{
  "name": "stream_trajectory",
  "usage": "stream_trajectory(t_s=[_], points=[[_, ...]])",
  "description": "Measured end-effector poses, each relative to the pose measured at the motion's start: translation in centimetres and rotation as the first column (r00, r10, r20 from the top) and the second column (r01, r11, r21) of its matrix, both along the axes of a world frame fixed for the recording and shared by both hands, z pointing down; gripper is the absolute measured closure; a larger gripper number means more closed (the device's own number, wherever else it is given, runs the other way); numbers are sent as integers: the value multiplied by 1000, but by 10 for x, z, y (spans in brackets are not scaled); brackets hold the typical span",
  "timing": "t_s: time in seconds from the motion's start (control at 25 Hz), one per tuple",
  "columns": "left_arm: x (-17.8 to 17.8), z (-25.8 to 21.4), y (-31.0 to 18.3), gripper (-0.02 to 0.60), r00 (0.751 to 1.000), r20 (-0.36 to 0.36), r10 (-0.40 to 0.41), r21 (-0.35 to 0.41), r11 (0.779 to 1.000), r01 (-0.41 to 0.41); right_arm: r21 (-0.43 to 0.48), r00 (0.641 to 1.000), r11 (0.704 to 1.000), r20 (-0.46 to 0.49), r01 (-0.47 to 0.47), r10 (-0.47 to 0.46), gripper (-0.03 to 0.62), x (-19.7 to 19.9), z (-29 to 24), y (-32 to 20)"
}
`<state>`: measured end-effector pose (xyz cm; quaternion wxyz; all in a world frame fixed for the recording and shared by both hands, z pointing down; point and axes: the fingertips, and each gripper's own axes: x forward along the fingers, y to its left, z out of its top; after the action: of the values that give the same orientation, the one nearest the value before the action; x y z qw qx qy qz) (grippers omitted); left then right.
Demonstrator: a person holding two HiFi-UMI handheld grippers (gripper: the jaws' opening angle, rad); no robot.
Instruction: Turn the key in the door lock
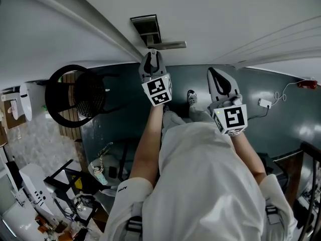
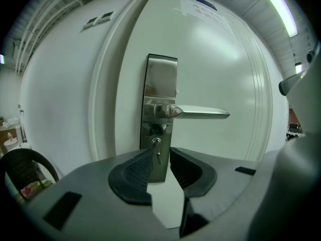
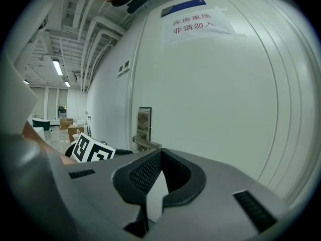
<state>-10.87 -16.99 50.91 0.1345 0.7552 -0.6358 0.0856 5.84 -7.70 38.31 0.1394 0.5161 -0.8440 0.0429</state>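
A steel lock plate (image 2: 160, 84) with a lever handle (image 2: 200, 114) is fixed to the white door (image 2: 225, 59). A small silver key (image 2: 157, 149) hangs in the keyhole under the handle. In the left gripper view my left gripper (image 2: 160, 154) is open, and the key shows in the gap between its black pads (image 2: 135, 169), close to the left one. From the head view the left gripper (image 1: 152, 58) is just short of the lock plate (image 1: 146, 28). My right gripper (image 3: 159, 154) is shut on nothing, held back to the right (image 1: 217, 78), facing bare door.
A black round chair (image 1: 75, 95) stands on the left of the dark floor. A white adapter with a cable (image 1: 264, 103) and a red thing (image 1: 307, 83) lie on the right. A paper sign (image 3: 198, 21) is stuck high on the door. Clutter fills the lower left.
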Motion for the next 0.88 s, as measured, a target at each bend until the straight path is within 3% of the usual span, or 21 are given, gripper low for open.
stream_trajectory(t_s=[0.56, 0.72, 0.88], points=[[-7, 8, -13, 480, 997, -9, -78, 45, 996, 79, -18, 994, 994, -17, 103, -104, 602, -13, 9, 0], [-3, 7, -15, 545, 997, -12, -74, 57, 996, 75, -28, 992, 992, -26, 123, -124, 602, -13, 14, -1], [-4, 9, -12, 552, 992, -92, -83, 46, 995, 88, -38, 990, 990, -29, 139, -140, 602, -11, 16, 0]])
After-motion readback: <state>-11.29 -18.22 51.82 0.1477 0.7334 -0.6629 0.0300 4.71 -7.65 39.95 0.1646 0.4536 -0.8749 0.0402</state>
